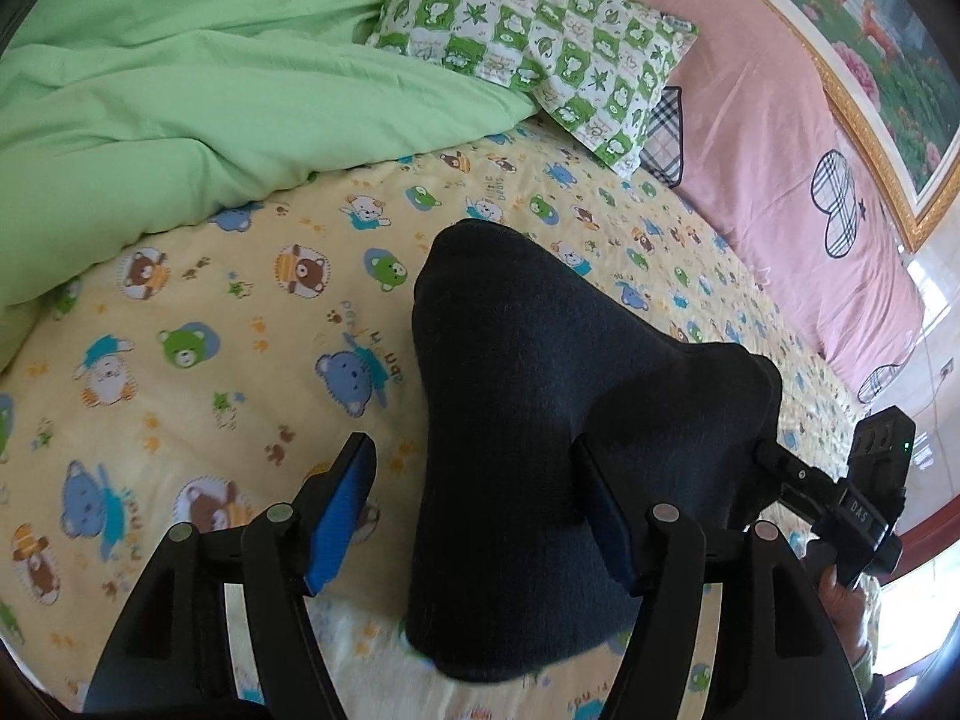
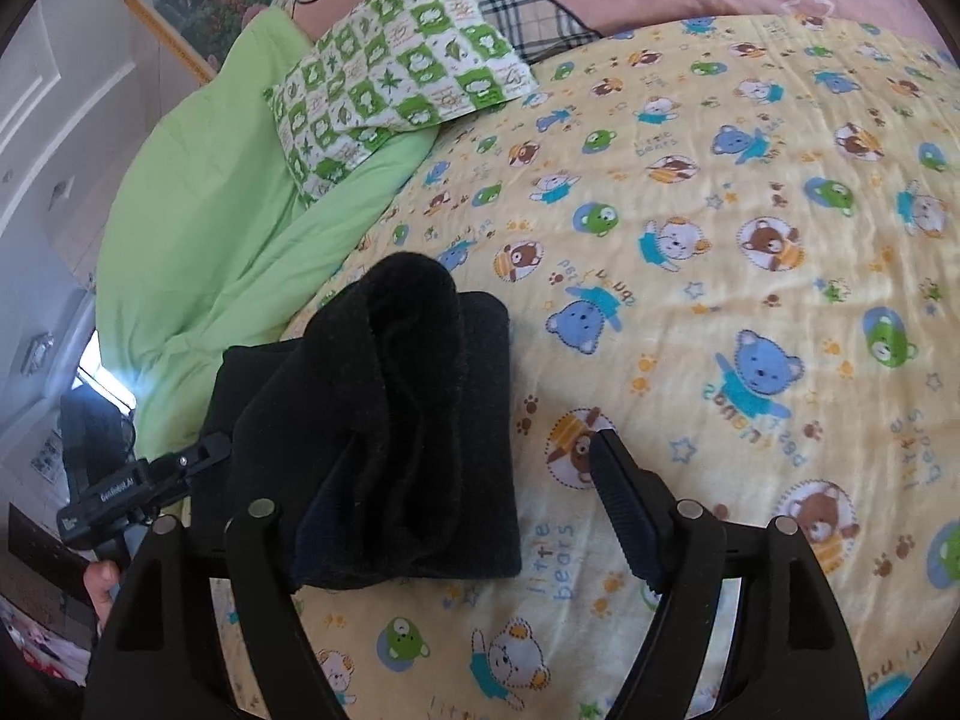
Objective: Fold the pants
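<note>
Both grippers stand with their jaws spread wide over the bed. Left gripper (image 1: 474, 510) has its blue-padded fingers (image 1: 336, 516) well apart; the dark pants (image 1: 540, 420) lie between them, with the right-hand finger touching or partly tucked against the cloth and the left-hand finger clear of it, so nothing is pinched. Right gripper (image 2: 462, 510), seen in its own view, is just as wide: its left finger is hidden behind the pants (image 2: 384, 420), and its right finger (image 2: 624, 516) stands free above the sheet.

Those pants are a thick, dark navy to black knit with a faint ribbed grain, folded into a compact bundle. From the right wrist view a flat rectangular layer lies underneath, and a rolled, humped fold sits on top of it, open at the far end like a soft tube. From the left wrist view the bundle looks like a rounded, bulging wedge.

It rests on the yellow bear-print sheet (image 1: 210, 360), near the edge of a crumpled green blanket (image 1: 150, 90). A green-and-white checked pillow (image 1: 540, 36) lies farther back, partly on the blanket, with a pink cover (image 1: 780, 120) bearing plaid hearts behind it. The right gripper (image 1: 864, 498) appears at the far side of the bundle in the left wrist view, and the left gripper (image 2: 138, 492) shows likewise in the right wrist view.
</note>
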